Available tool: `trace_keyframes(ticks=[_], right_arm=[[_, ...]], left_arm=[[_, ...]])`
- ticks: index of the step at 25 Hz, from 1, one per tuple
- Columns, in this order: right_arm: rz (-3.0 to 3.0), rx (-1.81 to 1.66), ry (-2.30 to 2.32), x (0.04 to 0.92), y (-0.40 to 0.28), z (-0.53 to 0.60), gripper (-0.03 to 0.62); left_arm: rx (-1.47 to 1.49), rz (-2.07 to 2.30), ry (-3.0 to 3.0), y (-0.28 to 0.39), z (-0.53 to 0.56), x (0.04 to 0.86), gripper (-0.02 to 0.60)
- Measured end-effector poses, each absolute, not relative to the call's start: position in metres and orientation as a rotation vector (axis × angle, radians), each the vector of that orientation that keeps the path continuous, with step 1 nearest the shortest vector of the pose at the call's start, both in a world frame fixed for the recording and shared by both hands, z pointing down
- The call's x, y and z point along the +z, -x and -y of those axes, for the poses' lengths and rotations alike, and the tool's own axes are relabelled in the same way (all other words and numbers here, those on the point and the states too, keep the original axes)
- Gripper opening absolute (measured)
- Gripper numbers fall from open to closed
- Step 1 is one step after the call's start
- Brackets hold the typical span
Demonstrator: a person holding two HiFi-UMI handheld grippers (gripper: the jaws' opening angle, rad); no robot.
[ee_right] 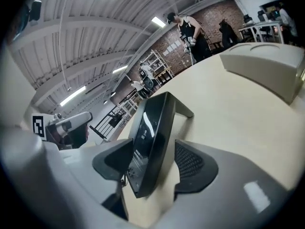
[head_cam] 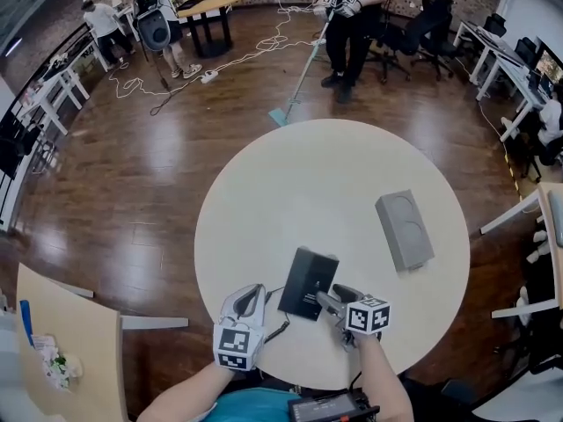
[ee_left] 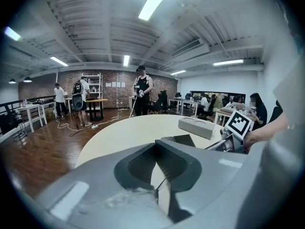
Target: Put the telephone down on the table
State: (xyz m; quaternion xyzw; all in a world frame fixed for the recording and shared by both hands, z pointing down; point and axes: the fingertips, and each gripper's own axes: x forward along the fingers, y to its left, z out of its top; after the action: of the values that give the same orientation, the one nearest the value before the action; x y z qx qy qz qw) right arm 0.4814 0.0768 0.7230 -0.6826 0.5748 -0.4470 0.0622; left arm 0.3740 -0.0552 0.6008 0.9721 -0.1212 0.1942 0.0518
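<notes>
The black telephone point(head_cam: 308, 282) rests on the round white table point(head_cam: 308, 174) near its front edge. In the right gripper view the telephone point(ee_right: 150, 142) stands tilted on its edge between my jaws. My right gripper point(head_cam: 330, 295) is open, and a gap shows between its right pad point(ee_right: 195, 163) and the telephone. My left gripper point(head_cam: 257, 290) sits just left of the telephone with its tips shut together point(ee_left: 155, 147). A thin black cord point(ee_left: 162, 184) shows behind those tips. I cannot tell whether the cord is pinched.
A grey box point(head_cam: 405, 229) lies on the table's right half. Beyond the table a person point(head_cam: 352, 25) holds a long-handled tool on the wooden floor, where cables point(head_cam: 237, 55) trail. A tan board point(head_cam: 62, 341) stands at lower left, and desks and chairs line the walls.
</notes>
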Motion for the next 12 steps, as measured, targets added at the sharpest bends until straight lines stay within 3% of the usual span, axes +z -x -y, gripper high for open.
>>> trace_keyframes(ticks=[12], right_arm=[[-1.875,-1.522,1.778,0.745,-0.466,-0.050,0.268]], left_arm=[[0.655,0.456,-2.918,-0.367,0.063,0.615,0.014]])
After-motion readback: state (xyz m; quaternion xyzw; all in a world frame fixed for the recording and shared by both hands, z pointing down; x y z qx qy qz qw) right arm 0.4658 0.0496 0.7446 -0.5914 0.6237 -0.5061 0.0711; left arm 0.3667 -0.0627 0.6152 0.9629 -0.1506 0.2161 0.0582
